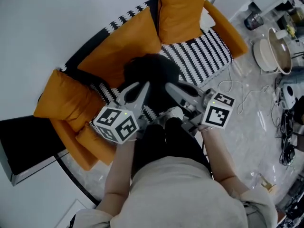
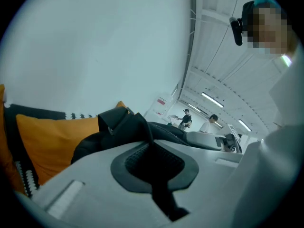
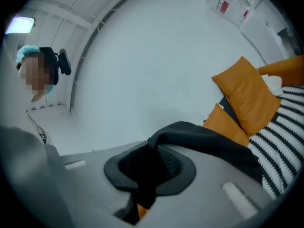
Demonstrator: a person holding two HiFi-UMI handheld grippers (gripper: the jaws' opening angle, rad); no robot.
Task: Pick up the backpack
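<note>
The black backpack hangs above the orange sofa, held up between both grippers. My left gripper is shut on a black strap at the bag's left side; in the left gripper view the strap runs into the closed jaws. My right gripper is shut on black fabric at the bag's right side. In the right gripper view that fabric drapes over the jaw and passes down between the pads. The bag's lower part is hidden behind the grippers.
Orange cushions and a black-and-white striped throw cover the sofa. A white wall lies behind it. Pots and cables sit on the floor at the right. A dark low table stands at the left.
</note>
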